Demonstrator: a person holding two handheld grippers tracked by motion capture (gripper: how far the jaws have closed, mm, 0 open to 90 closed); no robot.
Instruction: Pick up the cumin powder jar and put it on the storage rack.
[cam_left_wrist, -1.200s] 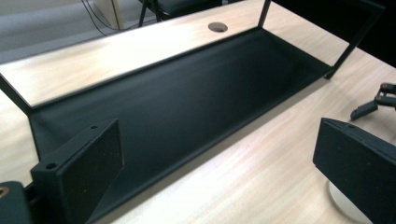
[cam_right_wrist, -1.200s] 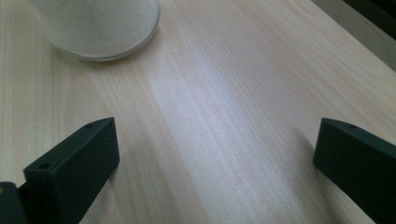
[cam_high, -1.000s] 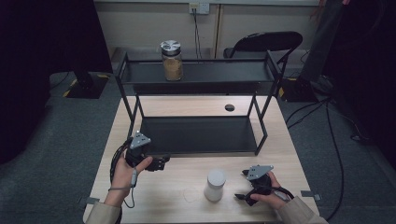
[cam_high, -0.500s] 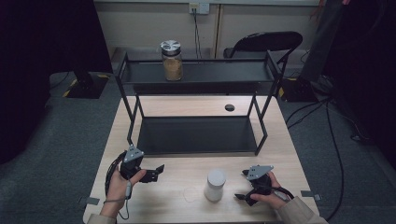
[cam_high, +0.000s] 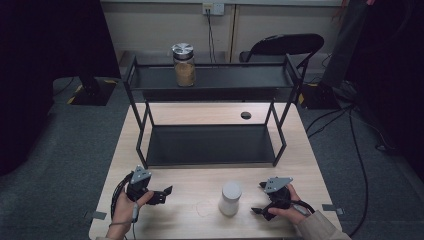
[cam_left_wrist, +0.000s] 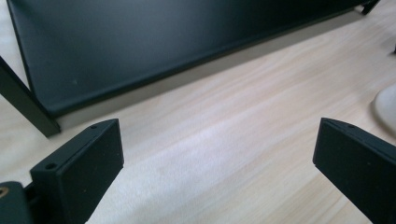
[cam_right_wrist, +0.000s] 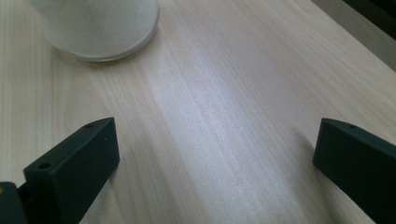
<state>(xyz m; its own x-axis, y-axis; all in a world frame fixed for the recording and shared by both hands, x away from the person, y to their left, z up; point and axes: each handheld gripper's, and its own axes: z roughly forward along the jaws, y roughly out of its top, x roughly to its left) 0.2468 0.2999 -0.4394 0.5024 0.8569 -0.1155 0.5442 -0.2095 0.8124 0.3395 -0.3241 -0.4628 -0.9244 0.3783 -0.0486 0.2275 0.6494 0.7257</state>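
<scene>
A white jar (cam_high: 230, 198) stands upright on the wooden table near its front edge, between my two grippers. My left gripper (cam_high: 161, 195) rests low at the front left, open, jaws pointing right toward the jar. In the left gripper view (cam_left_wrist: 219, 172) the jaws stand wide apart over bare wood, with the white jar (cam_left_wrist: 386, 107) at the right edge. My right gripper (cam_high: 259, 198) sits just right of the jar, open. In the right gripper view (cam_right_wrist: 215, 172) nothing lies between the jaws, and the white jar (cam_right_wrist: 100, 25) is at top left.
A black two-tier metal rack (cam_high: 210, 145) stands across the table's middle. A glass jar with a metal lid (cam_high: 184, 65), holding brown contents, is on its top shelf. A round hole (cam_high: 245, 115) is in the table behind. A black chair (cam_high: 285, 47) stands beyond.
My left gripper has moved back toward the front edge and lower onto the table. The right gripper and the white jar have stayed where they were.
</scene>
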